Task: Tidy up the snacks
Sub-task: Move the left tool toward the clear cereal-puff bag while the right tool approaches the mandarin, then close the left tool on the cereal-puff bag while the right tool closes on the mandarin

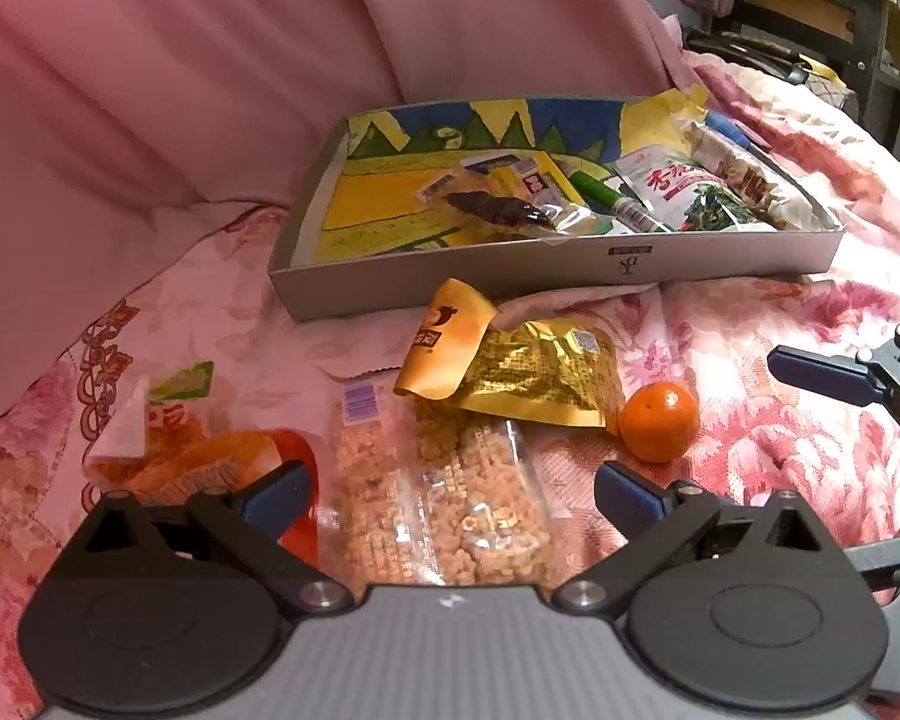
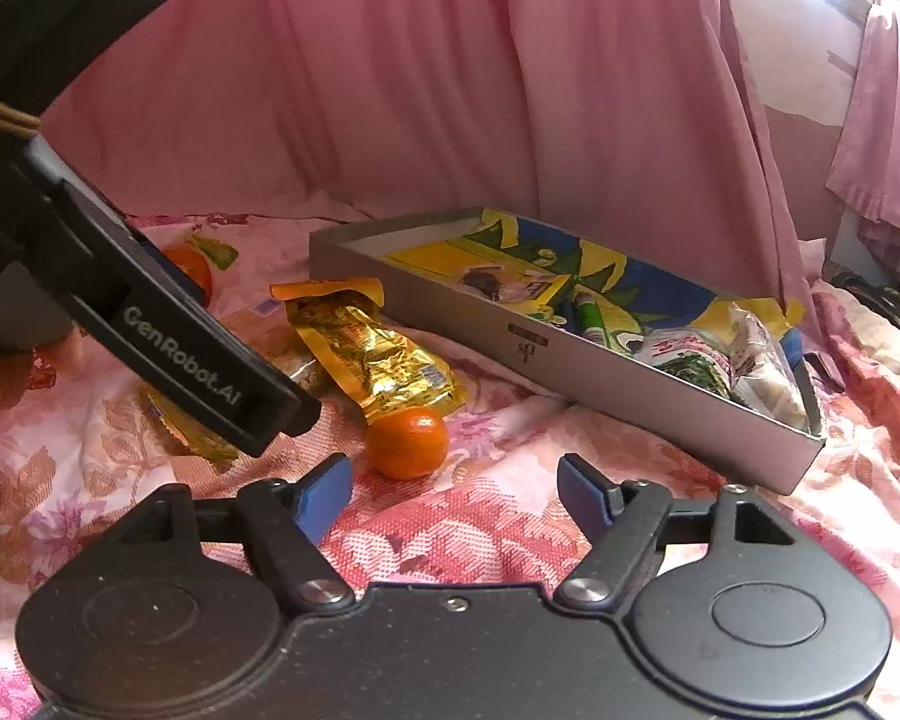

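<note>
Snack sorting on a bed: both grippers hanging over loose items in front of the grey box (image 1: 570, 264).

The right gripper (image 2: 455, 495) is standing released, nothing between its jaws; the tangerine (image 2: 408, 441) is lying just ahead of it and slightly left, nearer this hand; the left gripper (image 1: 450, 495) is also standing released, straddling the clear puffed-snack bag (image 1: 444, 516), whose long axis is running away from it towards the gold pouch (image 1: 534, 378) and the box beyond.
</note>
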Demonstrator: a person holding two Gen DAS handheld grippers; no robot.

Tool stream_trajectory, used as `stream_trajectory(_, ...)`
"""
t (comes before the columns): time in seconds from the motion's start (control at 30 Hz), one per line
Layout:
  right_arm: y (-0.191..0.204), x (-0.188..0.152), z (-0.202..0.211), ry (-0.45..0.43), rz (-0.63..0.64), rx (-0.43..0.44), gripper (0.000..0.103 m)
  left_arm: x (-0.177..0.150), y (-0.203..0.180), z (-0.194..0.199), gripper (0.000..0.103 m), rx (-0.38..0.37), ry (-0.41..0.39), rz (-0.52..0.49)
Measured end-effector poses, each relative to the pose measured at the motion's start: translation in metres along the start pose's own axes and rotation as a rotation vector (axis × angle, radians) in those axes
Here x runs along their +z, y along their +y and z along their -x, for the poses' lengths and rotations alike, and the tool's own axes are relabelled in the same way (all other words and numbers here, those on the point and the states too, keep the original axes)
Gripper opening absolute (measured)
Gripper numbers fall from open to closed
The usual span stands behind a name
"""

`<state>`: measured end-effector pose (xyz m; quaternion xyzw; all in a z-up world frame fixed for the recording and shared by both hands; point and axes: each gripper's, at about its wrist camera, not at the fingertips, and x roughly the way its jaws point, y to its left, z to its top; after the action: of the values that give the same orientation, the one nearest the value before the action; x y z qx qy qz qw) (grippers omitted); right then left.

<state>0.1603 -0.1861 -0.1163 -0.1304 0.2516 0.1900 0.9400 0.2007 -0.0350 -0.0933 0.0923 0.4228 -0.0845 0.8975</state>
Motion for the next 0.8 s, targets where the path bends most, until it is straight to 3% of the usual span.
stream_trajectory(0.27,-0.002,0.001,-0.006,0.003,-0.011,0.019,0.064,0.002,0.011,0.005,0.099,-0.088,0.002,0.109)
stream_trajectory(0.8,0.001,0.002,-0.019,-0.007,0.008,0.038,0.053,-0.002,0.010,-0.010,0.089,-0.049,0.064,0.066)
